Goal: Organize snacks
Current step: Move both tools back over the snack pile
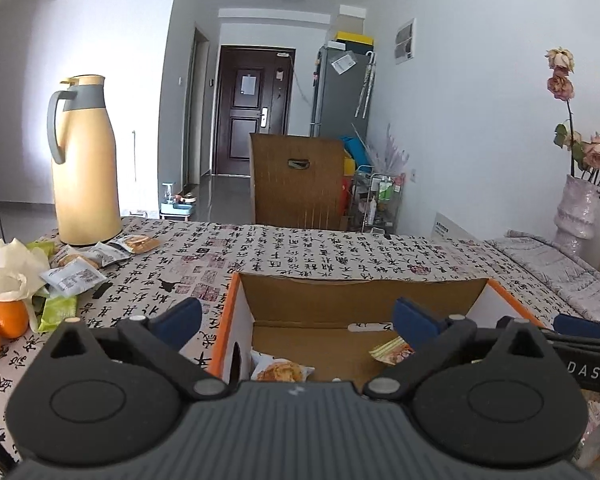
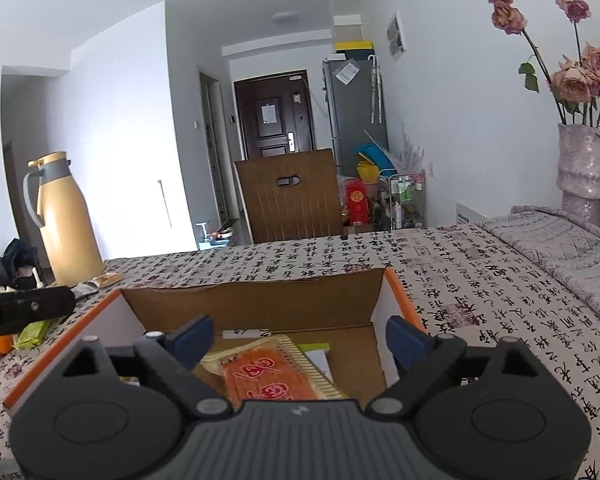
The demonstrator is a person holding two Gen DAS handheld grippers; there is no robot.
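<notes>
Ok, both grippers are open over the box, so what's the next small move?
Probably swing the left gripper left to the loose packets beside the thermos; it holds nothing, and they lie outside the box.

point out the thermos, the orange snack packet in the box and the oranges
thermos (image 1: 86, 168), left wrist view, middle of its yellow body
orange snack packet (image 2: 268, 376), right wrist view, centre of its printed face
oranges (image 1: 6, 318), left wrist view, skin of the upper orange
</notes>
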